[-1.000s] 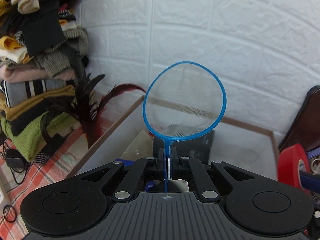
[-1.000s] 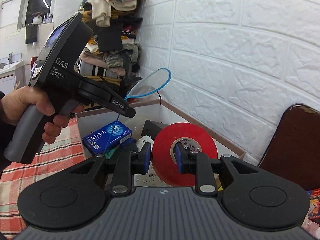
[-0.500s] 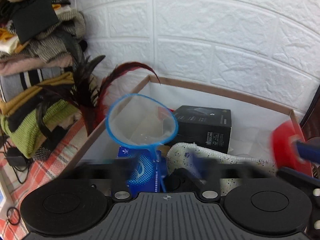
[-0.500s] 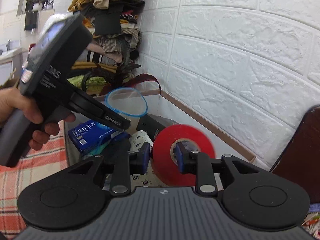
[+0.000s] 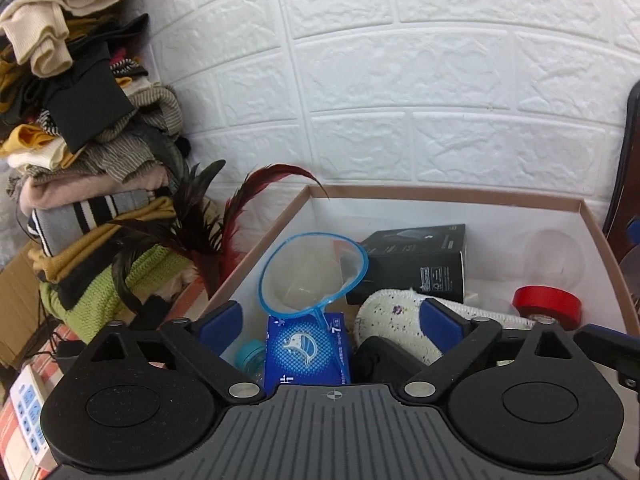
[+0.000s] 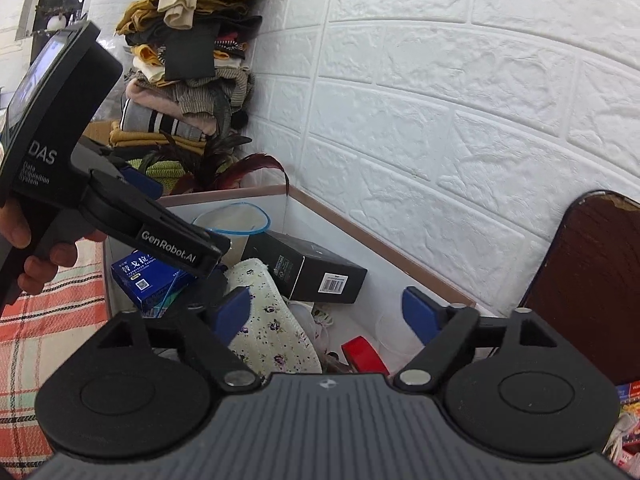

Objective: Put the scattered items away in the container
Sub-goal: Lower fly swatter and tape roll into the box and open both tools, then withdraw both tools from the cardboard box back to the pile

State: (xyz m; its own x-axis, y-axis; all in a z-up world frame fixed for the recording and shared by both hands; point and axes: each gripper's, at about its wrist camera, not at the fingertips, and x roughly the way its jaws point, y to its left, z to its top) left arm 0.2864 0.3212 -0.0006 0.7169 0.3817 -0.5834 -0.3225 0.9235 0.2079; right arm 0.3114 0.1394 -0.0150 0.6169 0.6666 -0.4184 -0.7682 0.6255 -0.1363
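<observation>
Fingers spread on both grippers, nothing held!
Net point(image 5: 314, 276) and tape point(image 5: 547, 306) lay inside the box point(image 5: 448, 194).

A white brick-pattern wall point(image 5: 420, 80) backs a tall pile of folded clothes point(image 5: 76, 160) and a dark wooden chair point(image 6: 592, 280).

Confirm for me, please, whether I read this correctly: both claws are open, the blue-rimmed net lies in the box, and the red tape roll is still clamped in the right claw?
Not quite. The red tape roll is not clamped: the right wrist view shows it lying loose in the white cardboard box, below the open right claw. The rest holds: the left claw is open too, and the blue-rimmed net lies in the box.
</observation>
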